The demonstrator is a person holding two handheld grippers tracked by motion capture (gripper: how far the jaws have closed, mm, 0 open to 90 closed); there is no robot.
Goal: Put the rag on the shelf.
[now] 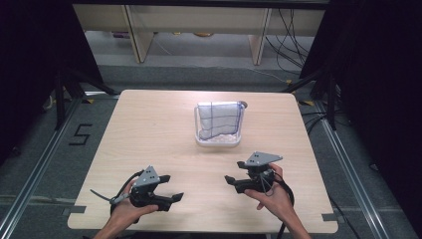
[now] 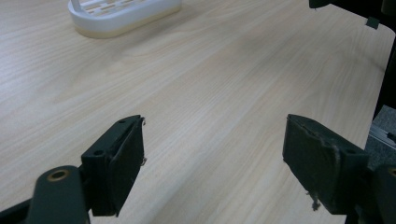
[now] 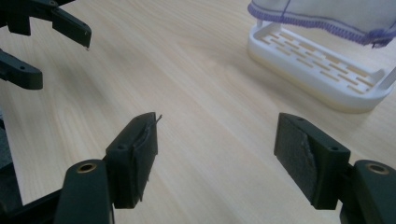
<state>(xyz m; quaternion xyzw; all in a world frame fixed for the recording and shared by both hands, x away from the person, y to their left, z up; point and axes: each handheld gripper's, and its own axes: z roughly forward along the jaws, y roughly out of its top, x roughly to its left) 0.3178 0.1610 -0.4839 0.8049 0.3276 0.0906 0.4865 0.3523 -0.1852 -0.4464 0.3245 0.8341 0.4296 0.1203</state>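
Observation:
A white slotted rack (image 1: 219, 140) stands at the middle of the wooden table (image 1: 149, 129), with a white cloth with blue-purple grid lines (image 1: 218, 119) hung over it. The rack's base (image 3: 322, 65) and the cloth's stitched hem (image 3: 327, 16) show at the top right of the right gripper view; the rack's end (image 2: 121, 14) shows at the top left of the left gripper view. My left gripper (image 1: 171, 188) is held low near the table's front left, open and empty. My right gripper (image 1: 235, 173) is low at the front right, open and empty, pointing left toward the other.
Bare wood lies between both pairs of jaws and the rack. The left gripper's jaws (image 3: 42, 42) show at the top left of the right gripper view. Beyond the table are grey floor, wooden furniture legs (image 1: 137, 35), cables (image 1: 293, 40) and black curtains.

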